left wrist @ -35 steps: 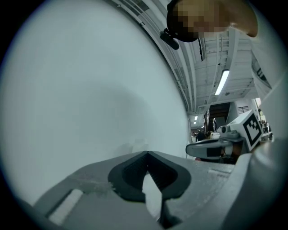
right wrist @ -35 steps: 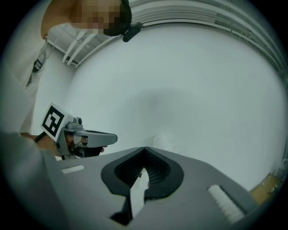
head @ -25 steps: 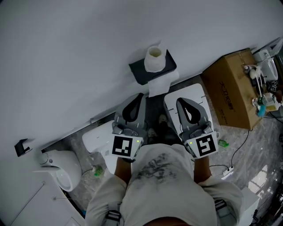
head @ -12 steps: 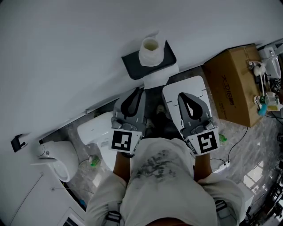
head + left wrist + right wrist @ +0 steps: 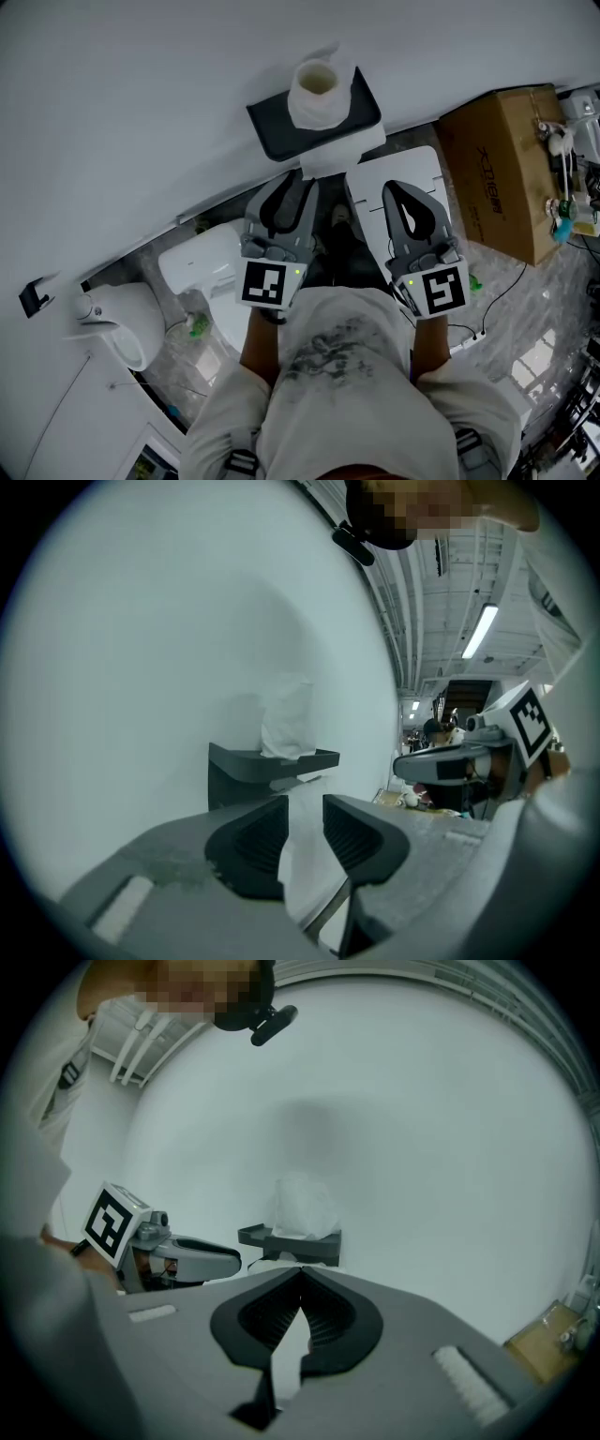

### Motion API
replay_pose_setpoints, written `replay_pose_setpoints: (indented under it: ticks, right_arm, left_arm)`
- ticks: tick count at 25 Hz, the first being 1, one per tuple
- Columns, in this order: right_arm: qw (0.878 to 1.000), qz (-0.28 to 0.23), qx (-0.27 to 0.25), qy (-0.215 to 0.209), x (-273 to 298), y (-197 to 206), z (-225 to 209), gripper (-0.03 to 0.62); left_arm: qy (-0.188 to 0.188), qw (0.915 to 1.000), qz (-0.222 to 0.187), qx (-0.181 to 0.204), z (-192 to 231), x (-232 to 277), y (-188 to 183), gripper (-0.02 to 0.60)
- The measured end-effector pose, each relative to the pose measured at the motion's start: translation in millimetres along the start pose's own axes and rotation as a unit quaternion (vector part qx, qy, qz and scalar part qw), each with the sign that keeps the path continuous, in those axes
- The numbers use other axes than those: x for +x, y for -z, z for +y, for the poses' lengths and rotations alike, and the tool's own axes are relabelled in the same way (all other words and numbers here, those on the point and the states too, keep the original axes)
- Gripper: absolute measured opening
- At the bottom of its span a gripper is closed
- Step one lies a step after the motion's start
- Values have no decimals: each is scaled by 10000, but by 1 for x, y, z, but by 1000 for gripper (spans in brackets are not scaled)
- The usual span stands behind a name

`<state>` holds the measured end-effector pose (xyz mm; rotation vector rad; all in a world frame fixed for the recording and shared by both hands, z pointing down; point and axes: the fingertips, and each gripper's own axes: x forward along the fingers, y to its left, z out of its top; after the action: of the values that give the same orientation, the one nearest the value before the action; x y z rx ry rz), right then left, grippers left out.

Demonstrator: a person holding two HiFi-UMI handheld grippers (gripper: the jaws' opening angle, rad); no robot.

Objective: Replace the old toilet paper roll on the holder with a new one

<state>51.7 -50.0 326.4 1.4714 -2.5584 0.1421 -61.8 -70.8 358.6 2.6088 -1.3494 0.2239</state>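
You had only one piece of lettering in sight: a line of dark print on the side of the cardboard box (image 5: 497, 159) in the head view, too small and slanted to read. The marker cube (image 5: 263, 284) on your left hand-held gripper (image 5: 296, 180) and the second marker cube (image 5: 442, 291) on your right hand-held gripper (image 5: 401, 190) carried black-and-white square patterns, without letters or numbers.

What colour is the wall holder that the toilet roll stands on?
Dark grey, nearly black. The holder shows best in the head view, under the white toilet roll.
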Motion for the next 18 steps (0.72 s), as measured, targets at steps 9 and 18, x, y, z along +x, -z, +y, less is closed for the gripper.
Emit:
replay_pose_setpoints:
  ticks: [9, 18]
  right_arm:
    - [9996, 256, 75, 42, 16, 21, -15, 3]
    - [9997, 214, -18, 61, 29, 26, -32, 15]
  left_arm:
    - [62, 9998, 173, -117, 1, 17, 18, 172]
    - [260, 9991, 288, -160, -7, 34, 28, 224]
